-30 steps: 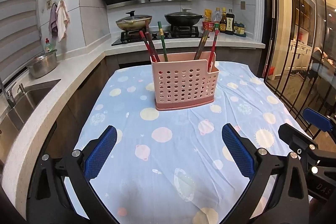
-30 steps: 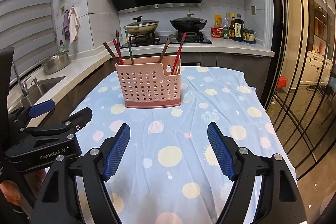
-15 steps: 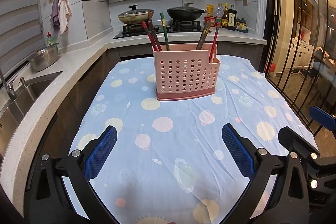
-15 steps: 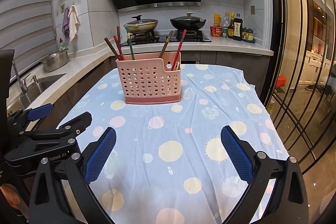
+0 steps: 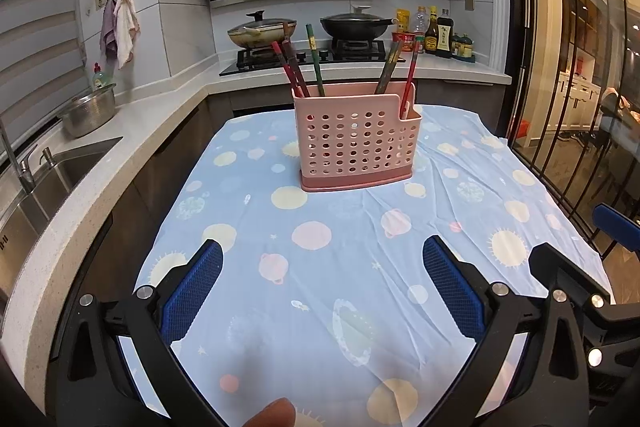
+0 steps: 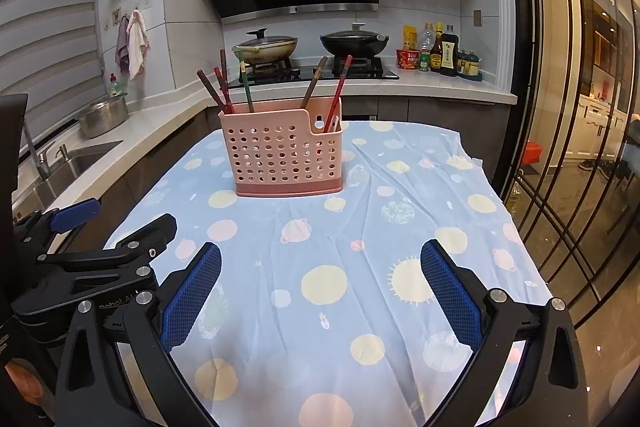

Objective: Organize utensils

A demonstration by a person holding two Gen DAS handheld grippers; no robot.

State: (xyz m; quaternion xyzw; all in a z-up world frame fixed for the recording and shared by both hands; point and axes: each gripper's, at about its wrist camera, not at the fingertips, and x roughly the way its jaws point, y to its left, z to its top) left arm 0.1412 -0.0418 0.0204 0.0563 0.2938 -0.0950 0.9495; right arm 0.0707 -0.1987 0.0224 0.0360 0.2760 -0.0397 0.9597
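A pink perforated plastic utensil caddy (image 5: 356,137) is standing upright toward the far end of the table, on a pale blue cloth printed with planets and suns (image 5: 320,267). Chopsticks are leaning out of it: three or four red, brown and green ones (image 5: 298,71) clustering in the wider left compartment, and a brown one and a red one (image 5: 400,73) rising at the right, near the narrow stepped-down end pocket; exactly which slot each is sitting in is hard to tell. Nothing loose is lying on the cloth, so the sorting looks done or close to it. The sticks are looking light, stiff and slick with lacquer; taking one would probably go best with a pinch on the upper shaft, well clear of the rim, lifting straight along its lean so the light caddy isn't tipping or sliding on the cloth. The caddy itself seems thin-walled and hollow, likely easy to nudge. Nearer the table's near edge, the left gripper (image 5: 320,291) is hovering with blue pads spread wide and nothing between them. The right gripper (image 6: 320,291) is sitting just beside it, likewise gaping fully and empty. Both are staying well apart from the caddy. A fingertip (image 5: 276,413) is peeking in low.
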